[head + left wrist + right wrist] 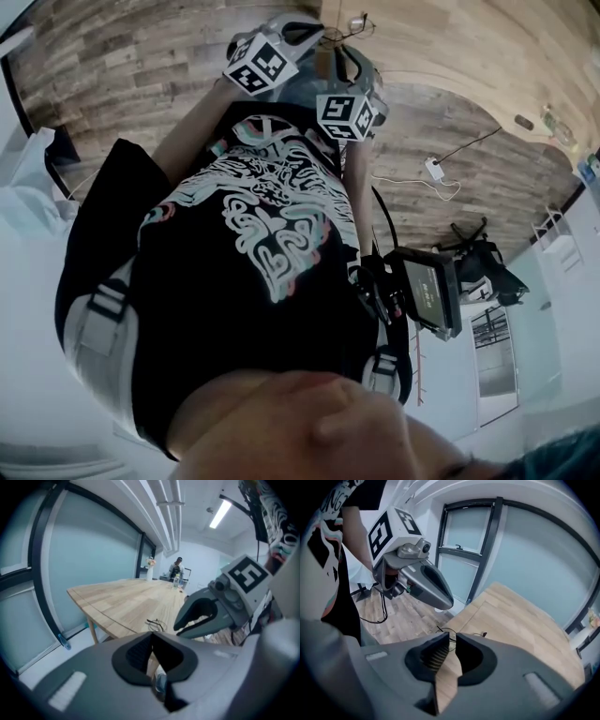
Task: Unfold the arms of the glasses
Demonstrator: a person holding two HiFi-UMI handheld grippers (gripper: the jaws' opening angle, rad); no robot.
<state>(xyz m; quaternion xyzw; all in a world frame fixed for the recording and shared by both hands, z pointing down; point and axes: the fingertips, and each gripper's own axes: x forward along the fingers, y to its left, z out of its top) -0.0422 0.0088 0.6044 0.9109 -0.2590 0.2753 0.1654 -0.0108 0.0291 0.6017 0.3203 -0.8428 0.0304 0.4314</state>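
Our left claw (152, 635) has its jaws together with nothing between them, only a sliver of wood showing through the slit behind the tips. Our right claw (452, 637) looks the same, jaws together and empty. The two point toward each other from either side, tips near but apart. The glasses (156, 624) lie just beyond both sets of tips, a thin dark wire shape at the near edge of the pale wooden surface (117, 602). They are too small for us to tell how their arms sit. Neither claw touches them. Far along the surface stands a white vase (149, 574) holding flowers (151, 562), and a person (177, 566) sits behind it. Below the surface edge runs a darker plank floor (408, 616). From the head view we see our black patterned shirt (244, 281) under the two marker cubes (258, 64).
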